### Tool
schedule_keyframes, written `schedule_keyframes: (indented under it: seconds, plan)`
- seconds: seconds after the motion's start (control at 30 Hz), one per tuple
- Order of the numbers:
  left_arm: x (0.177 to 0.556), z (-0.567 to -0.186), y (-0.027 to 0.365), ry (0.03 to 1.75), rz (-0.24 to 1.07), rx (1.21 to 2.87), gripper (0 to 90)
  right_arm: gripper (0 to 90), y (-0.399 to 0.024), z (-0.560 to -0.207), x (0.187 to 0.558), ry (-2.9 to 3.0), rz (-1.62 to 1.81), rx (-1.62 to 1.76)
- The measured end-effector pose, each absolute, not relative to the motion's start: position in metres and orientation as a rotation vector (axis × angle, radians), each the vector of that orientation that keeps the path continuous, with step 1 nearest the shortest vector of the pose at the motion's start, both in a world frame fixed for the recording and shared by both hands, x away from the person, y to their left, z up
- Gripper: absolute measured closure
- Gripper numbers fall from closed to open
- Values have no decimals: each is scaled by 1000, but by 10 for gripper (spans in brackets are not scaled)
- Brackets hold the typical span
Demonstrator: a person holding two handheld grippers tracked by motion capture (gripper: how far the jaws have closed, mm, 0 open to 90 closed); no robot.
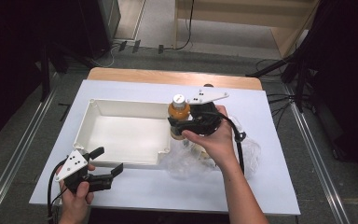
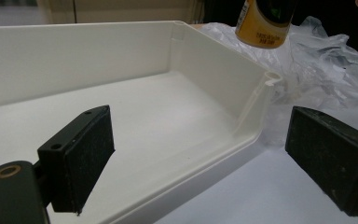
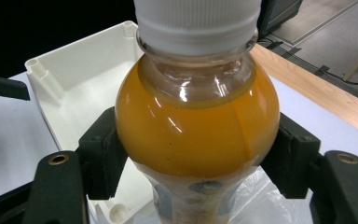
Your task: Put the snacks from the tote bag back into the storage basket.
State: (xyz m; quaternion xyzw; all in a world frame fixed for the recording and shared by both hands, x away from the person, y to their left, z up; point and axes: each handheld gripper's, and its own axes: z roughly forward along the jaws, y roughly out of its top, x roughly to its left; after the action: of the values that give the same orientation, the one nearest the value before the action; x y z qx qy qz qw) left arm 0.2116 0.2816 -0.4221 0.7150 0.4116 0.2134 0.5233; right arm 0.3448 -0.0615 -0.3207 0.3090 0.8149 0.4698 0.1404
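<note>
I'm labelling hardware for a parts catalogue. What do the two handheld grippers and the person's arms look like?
Both the left gripper and the right gripper are black, each with two blocky jaws carrying flat dark pads, a grey three-cornered plate with small dark dots on top, and a trailing black cable. Brass-coloured rings sit at the jaw bases. The forearms are bare, no sleeves showing.

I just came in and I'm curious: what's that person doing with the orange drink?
A person holds tongs in each hand. The right tongs are clamped around a bottle of orange drink, holding it up above a crumpled plastic bag, right beside the white tray. The left tongs are open and wait at the tray's near corner, gripping nothing.
</note>
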Motion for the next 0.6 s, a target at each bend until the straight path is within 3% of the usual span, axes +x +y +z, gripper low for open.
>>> schedule_keyframes:
  seconds: [0.6]
  plan:
    - [205,-422,296,989,521,1684,81,317,-36,-320,352,2381,1372,848]
